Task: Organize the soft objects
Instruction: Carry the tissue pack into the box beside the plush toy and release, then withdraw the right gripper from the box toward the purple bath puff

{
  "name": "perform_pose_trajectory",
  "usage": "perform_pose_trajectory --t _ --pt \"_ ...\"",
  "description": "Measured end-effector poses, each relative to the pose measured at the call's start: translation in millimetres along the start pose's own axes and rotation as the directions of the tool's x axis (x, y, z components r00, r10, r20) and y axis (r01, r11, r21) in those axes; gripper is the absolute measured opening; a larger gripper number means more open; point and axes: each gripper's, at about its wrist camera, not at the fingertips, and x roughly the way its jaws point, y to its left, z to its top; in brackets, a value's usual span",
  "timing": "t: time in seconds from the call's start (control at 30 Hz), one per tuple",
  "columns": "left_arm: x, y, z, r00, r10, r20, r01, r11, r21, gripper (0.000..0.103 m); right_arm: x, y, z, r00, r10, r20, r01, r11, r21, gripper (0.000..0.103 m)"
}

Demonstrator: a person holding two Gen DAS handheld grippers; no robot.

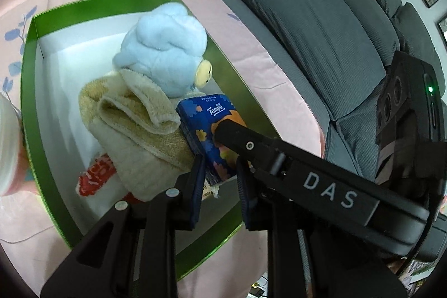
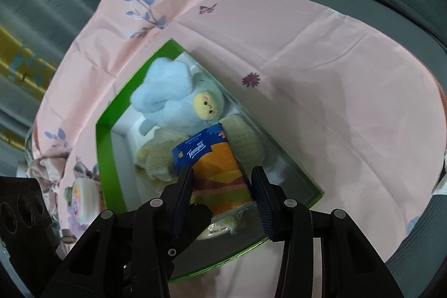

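**Two grippers on one tissue pack above the green box**

Both grippers hold the Tempo tissue pack (image 1: 208, 136), which sits over the green box's (image 1: 28, 91) 5 o'clock corner in the left wrist view, its long axis running from 5 toward 11 o'clock, logo end farthest from the grippers. The left gripper (image 1: 219, 172) pinches its narrow near edge, jaws nearly closed. The right gripper (image 2: 220, 186) spans its broad face, jaws part open, pads against both sides. At 11 o'clock the pack touches a folded beige towel (image 1: 134, 127) and a blue plush toy (image 1: 164, 52). White floor stays bare toward 10 o'clock. Pink cloth (image 2: 321, 102) surrounds the box.
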Motion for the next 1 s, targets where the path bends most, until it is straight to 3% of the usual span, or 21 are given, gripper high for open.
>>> perform_pose_trajectory --t 0.17,0.37,0.5,0.6,0.67,0.73,0.9,1.0 --pt "0 -3 -4 1.0 0.013 -0.001 -0.013 1.0 0.016 0.021 3 1 0 0.999 -0.037 0.004 0.037 0.999 -0.001 0.043" --pt "-13 1 -7 1.0 -0.025 -0.001 0.025 1.0 -0.006 0.025 -3 8 -1 0.998 -0.054 0.035 0.055 0.998 -0.025 0.04" --pt "-35 -4 -12 0.999 0.01 0.032 -0.011 1.0 0.02 0.049 -11 14 -4 0.998 -0.042 0.053 0.044 0.998 -0.038 0.04" --pt "-59 -7 -18 0.997 0.024 0.074 -0.027 0.999 0.047 0.061 -25 22 -8 0.996 -0.011 0.091 0.016 0.998 -0.059 0.04" --pt "-80 -3 -24 0.994 0.029 0.108 -0.035 0.998 0.047 0.068 -32 28 -10 0.994 0.009 0.11 0.0 0.997 -0.079 0.049" --pt "-100 4 -31 0.989 0.031 0.146 -0.037 0.999 0.039 0.075 -38 38 -14 0.991 0.032 0.131 -0.018 0.994 -0.105 0.066" --pt "-148 35 -54 0.968 0.079 0.237 -0.075 0.997 -0.026 0.091 -50 69 -29 0.982 0.088 0.165 -0.055 0.98 -0.192 0.08" --pt "-171 62 -68 0.953 0.13 0.274 -0.106 0.989 -0.101 0.091 -53 94 -41 0.979 0.119 0.168 -0.07 0.96 -0.273 0.084"
